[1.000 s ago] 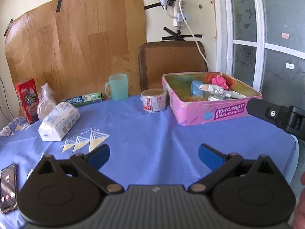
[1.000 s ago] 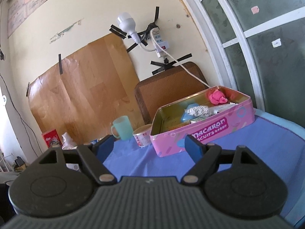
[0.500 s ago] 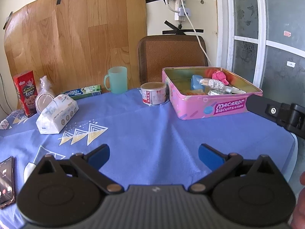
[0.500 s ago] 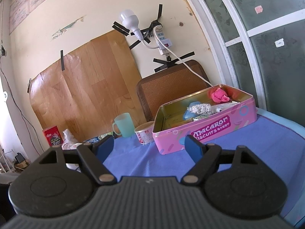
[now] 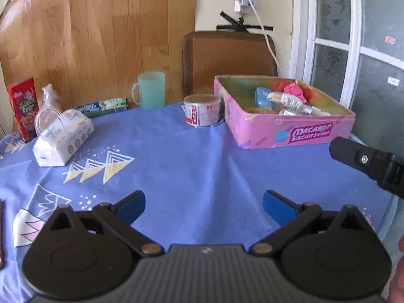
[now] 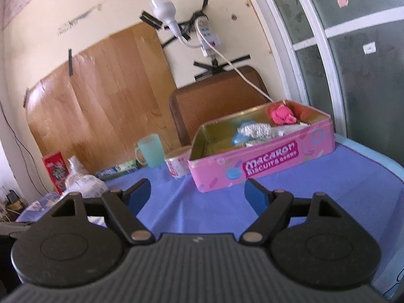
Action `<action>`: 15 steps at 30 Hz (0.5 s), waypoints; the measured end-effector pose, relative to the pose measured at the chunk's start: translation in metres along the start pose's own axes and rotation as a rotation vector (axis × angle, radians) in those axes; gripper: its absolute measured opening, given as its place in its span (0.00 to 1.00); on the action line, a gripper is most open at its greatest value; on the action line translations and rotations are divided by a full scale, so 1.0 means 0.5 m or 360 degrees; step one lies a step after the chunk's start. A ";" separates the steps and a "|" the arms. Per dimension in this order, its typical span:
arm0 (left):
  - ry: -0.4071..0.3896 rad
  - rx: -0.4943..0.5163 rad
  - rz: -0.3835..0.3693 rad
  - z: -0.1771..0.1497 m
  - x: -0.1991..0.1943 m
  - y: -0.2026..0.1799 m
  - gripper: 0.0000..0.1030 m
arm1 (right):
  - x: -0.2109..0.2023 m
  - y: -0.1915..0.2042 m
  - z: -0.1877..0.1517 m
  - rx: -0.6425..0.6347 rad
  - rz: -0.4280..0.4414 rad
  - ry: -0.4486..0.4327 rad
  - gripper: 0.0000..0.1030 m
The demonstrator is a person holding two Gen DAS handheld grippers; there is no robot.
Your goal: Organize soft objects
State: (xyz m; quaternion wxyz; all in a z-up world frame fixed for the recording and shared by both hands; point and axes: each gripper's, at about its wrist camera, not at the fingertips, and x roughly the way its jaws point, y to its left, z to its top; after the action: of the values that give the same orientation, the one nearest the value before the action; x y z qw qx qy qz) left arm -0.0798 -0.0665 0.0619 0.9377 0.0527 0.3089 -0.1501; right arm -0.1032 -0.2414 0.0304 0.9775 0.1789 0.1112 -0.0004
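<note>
An open pink biscuit tin (image 5: 287,131) stands on the blue tablecloth at the far right; it also shows in the right wrist view (image 6: 265,161). Inside lie a pink soft object (image 5: 294,91), a blue one (image 5: 262,97) and a silvery beaded pouch (image 5: 287,99). A white tissue pack (image 5: 63,139) lies at the left. My left gripper (image 5: 204,205) is open and empty above the cloth. My right gripper (image 6: 198,195) is open and empty, in front of the tin; one of its fingers (image 5: 363,159) shows in the left wrist view.
A mint green mug (image 5: 150,90), a small round tub (image 5: 202,109), a green flat box (image 5: 103,104), a red carton (image 5: 24,108) and a clear bag (image 5: 48,106) stand along the back edge. A brown chair back (image 5: 227,60) is behind. The table's edge curves at the right.
Both grippers have drawn back and tilted slightly; the tin and table objects sit lower in view. The phone at the left edge has almost left the left wrist view. Both stay open.
</note>
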 end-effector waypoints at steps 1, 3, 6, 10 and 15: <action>0.0016 0.0000 0.0000 0.000 0.013 0.002 1.00 | 0.009 -0.004 -0.002 -0.0003 -0.0005 0.0019 0.81; 0.0048 -0.0009 -0.0007 0.002 0.039 0.009 1.00 | 0.033 -0.007 -0.008 0.0001 -0.0021 0.0058 0.81; 0.0093 -0.0026 -0.0018 0.006 0.076 0.020 1.00 | 0.069 -0.007 -0.011 -0.0006 -0.0039 0.0107 0.81; 0.0125 -0.0029 -0.0025 0.015 0.122 0.036 1.00 | 0.110 -0.008 -0.008 0.0004 -0.0067 0.0142 0.81; 0.0147 -0.0015 -0.0027 0.027 0.163 0.050 1.00 | 0.155 -0.009 0.005 0.0011 -0.0109 0.0154 0.81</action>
State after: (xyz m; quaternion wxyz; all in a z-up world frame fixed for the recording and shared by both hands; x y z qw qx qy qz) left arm -0.0021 -0.0655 0.0246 0.9213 0.0526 0.3532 -0.1539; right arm -0.0273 -0.2436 0.0144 0.9698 0.1783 0.1644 -0.0255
